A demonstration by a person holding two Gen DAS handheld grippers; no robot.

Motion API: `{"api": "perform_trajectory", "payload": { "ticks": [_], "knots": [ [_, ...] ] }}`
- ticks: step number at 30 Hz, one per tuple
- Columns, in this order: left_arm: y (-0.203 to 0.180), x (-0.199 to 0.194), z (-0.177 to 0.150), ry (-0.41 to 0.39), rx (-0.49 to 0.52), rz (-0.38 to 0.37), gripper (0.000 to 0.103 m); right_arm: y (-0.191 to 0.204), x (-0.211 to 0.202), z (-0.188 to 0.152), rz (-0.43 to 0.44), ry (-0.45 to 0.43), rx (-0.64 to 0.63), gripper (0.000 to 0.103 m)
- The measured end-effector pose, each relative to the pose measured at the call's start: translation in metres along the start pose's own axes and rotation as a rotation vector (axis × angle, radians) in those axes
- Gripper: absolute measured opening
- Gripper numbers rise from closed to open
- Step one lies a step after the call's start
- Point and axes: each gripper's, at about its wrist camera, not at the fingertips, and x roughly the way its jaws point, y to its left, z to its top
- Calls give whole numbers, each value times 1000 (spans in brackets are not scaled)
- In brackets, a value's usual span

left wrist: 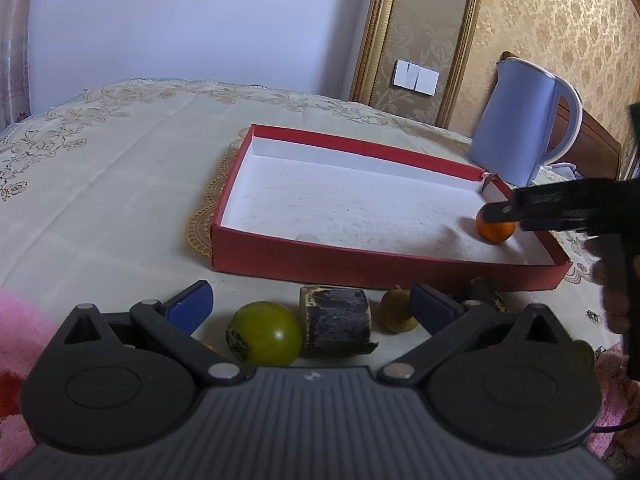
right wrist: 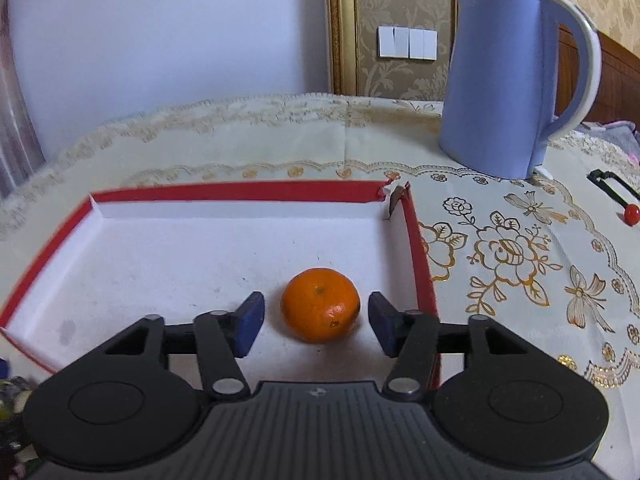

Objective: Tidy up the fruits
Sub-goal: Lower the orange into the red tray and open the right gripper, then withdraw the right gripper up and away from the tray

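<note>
An orange (right wrist: pixel 320 305) lies on the white floor of the red-walled box (right wrist: pixel 240 191), near its right wall. My right gripper (right wrist: pixel 316 320) is open, one blue pad on each side of the orange, not touching it. The left wrist view shows the same orange (left wrist: pixel 495 232) inside the box (left wrist: pixel 360 260), under the right gripper's arm. My left gripper (left wrist: pixel 310 304) is open above a green round fruit (left wrist: pixel 265 333), a dark blackened block-shaped piece (left wrist: pixel 337 322) and a small brownish fruit (left wrist: pixel 396 312), all on the tablecloth in front of the box.
A blue electric kettle (right wrist: pixel 516 80) stands behind the box's right corner. A black tool with a red knob (right wrist: pixel 620 196) lies at the far right. Another dark fruit piece (left wrist: pixel 486 294) sits by the box's front wall. Pink cloth (left wrist: pixel 20 336) lies at the left.
</note>
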Motion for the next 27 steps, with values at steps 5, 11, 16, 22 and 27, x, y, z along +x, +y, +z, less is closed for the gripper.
{"api": "perform_trajectory", "payload": {
  "ticks": [5, 11, 16, 22, 27],
  "knots": [
    [2, -1, -1, 8, -4, 3, 103, -22, -41, -8, -34, -73, 64, 67],
    [2, -1, -2, 3, -5, 8, 103, -63, -55, -41, -308, -108, 123, 72],
    [3, -2, -1, 7, -7, 10, 103, -96, -41, -56, -407, -47, 221, 73],
    [6, -19, -1, -3, 8, 24, 103, -105, -38, -61, -393, -67, 259, 86],
    [-1, -39, -6, -12, 138, 67, 103, -103, -39, -62, -384, -60, 249, 88]
  ]
}}
